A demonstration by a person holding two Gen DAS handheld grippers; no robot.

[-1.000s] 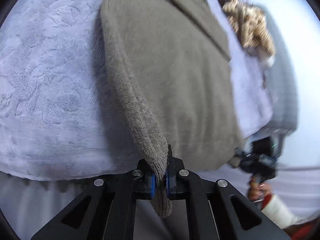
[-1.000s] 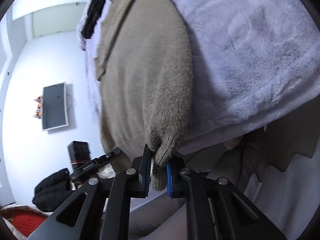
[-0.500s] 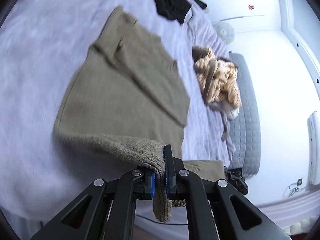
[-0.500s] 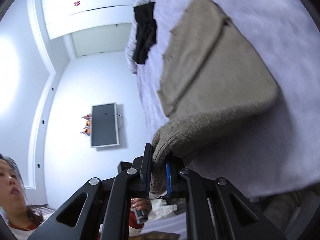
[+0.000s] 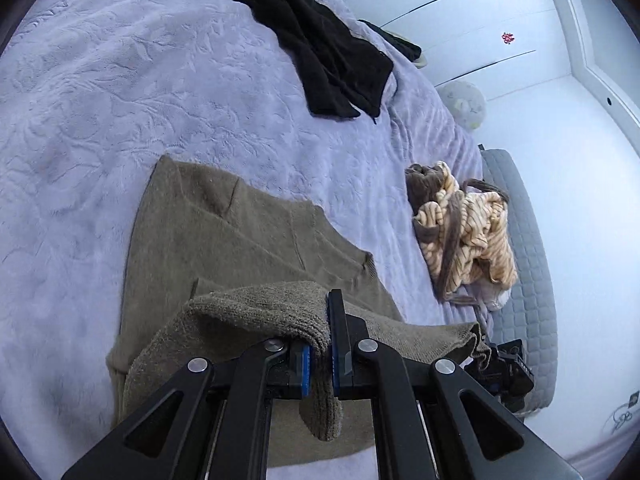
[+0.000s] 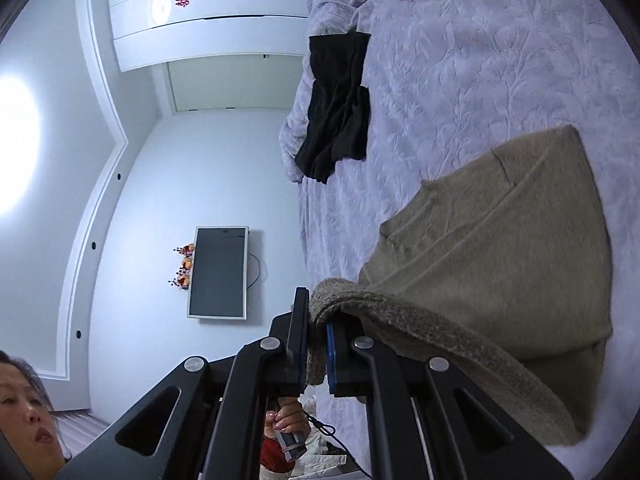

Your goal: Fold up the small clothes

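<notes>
An olive-brown knitted sweater (image 5: 224,232) lies flat on the lilac bedspread (image 5: 100,92), its sleeves folded in. My left gripper (image 5: 320,354) is shut on one corner of the ribbed hem, lifted over the sweater's body. In the right wrist view the same sweater (image 6: 512,248) spreads to the right, and my right gripper (image 6: 318,344) is shut on the other hem corner. The raised hem stretches between the two grippers. The right gripper's black body (image 5: 500,372) shows at the far end of that hem in the left wrist view.
A black garment (image 5: 320,52) lies crumpled at the far side of the bed. A tan striped garment (image 5: 464,224) is heaped near the grey quilted edge (image 5: 528,280). A wall screen (image 6: 218,272), white cupboards and a person's hand (image 6: 286,424) lie beyond the bed.
Both grippers have carried the sweater's hem up from the bed's near edge and forward over its body, so the lower part now folds over the upper part. Both grips have held.
</notes>
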